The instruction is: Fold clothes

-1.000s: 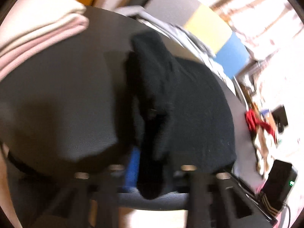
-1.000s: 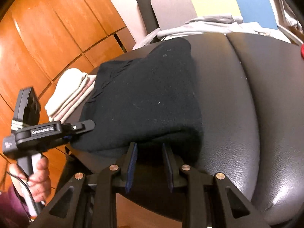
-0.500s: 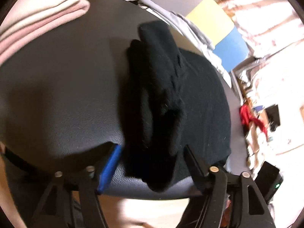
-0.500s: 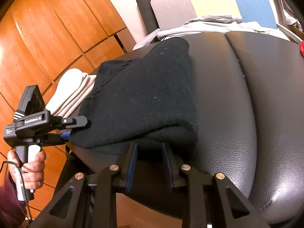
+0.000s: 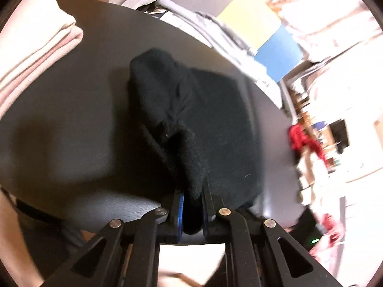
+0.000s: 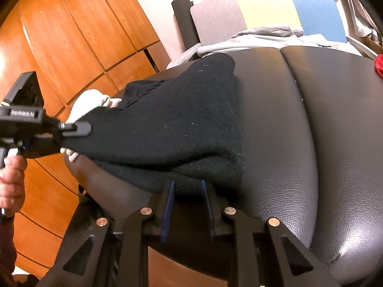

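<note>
The left gripper point(image 5: 192, 202) is closing its jaws, pinching a corner of the black sweater point(image 6: 172, 129) lying ahead on the black leather seat point(image 6: 275, 124). The right gripper point(image 6: 188, 192) jaws, also closing, straddle the sweater's near edge.

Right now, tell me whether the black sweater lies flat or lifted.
Partly lifted: the closing left gripper pinches the sweater edge, raising it off the seat.
</note>
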### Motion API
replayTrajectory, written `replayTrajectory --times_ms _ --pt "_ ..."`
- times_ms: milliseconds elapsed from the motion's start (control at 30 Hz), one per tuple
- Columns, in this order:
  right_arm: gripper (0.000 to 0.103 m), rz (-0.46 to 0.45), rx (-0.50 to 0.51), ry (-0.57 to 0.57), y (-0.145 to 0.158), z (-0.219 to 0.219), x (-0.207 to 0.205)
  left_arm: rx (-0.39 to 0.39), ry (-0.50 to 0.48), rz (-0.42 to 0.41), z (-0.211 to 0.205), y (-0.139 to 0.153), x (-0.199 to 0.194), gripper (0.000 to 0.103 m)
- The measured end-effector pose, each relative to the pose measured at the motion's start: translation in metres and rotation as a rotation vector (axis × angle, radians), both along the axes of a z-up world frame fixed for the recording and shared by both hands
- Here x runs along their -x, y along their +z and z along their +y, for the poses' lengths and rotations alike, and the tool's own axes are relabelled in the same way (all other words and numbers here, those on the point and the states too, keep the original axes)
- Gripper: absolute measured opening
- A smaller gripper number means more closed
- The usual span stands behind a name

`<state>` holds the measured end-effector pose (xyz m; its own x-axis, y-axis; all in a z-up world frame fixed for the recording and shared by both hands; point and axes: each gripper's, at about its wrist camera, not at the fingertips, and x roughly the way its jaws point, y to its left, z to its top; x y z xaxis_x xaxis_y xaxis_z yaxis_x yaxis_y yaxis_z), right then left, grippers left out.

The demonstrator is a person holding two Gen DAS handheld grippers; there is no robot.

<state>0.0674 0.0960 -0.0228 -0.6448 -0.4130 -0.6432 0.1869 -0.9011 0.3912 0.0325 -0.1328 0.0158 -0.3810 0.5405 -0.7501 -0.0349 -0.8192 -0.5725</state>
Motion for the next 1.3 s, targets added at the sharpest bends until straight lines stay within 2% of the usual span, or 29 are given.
replayTrajectory --times_ms 100,167,267,400,467,600,667,767,833,967,1100,1167,1200,1300 --pt "0.020 0.035 -0.007 0.052 0.009 -0.010 0.000 0.012 -0.013 0.022 0.000 0.007 -0.002 0.011" --pt "0.019 0.033 -0.032 0.066 0.010 -0.018 0.002 -0.012 -0.019 0.032 0.003 0.011 -0.003 0.011" --pt "0.019 -0.018 0.039 0.050 0.004 -0.014 0.008 -0.117 -0.014 -0.006 -0.010 0.014 0.000 0.010" --pt "0.023 -0.059 0.108 -0.010 -0.002 0.001 0.006 -0.113 0.012 -0.019 -0.027 0.016 0.000 0.009" --pt "0.023 -0.069 0.128 -0.028 -0.002 0.007 0.005 -0.154 0.023 -0.048 -0.035 0.013 0.000 0.008" --pt "0.023 -0.066 0.084 -0.018 -0.001 0.002 0.005 -0.271 0.049 -0.105 -0.049 0.011 0.002 0.008" --pt "0.023 -0.050 0.075 0.008 0.002 -0.003 0.006 -0.256 0.046 -0.079 -0.048 0.017 0.003 0.008" --pt "0.023 -0.057 0.146 0.011 0.002 -0.005 0.008 -0.331 0.041 -0.084 -0.046 0.018 0.004 0.008" --pt "0.028 -0.053 0.207 0.014 0.004 -0.005 0.007 -0.399 0.047 -0.097 -0.045 0.017 0.007 0.008" --pt "0.028 -0.069 0.297 0.000 0.005 -0.002 0.008 -0.418 0.045 -0.087 -0.043 0.026 0.010 0.008" --pt "0.028 -0.066 0.224 0.008 0.002 -0.018 0.017 -0.461 0.040 -0.092 -0.046 0.028 0.010 0.008" --pt "0.027 -0.035 0.205 -0.039 0.003 -0.023 0.020 -0.461 0.043 -0.084 -0.043 0.028 0.010 0.008" --pt "0.022 -0.020 0.195 -0.064 0.003 -0.025 0.021 -0.467 0.047 -0.084 -0.043 0.026 0.009 0.008" --pt "0.021 -0.026 0.223 -0.206 0.001 -0.001 0.007 -0.452 0.066 -0.076 -0.048 0.018 0.005 0.008"
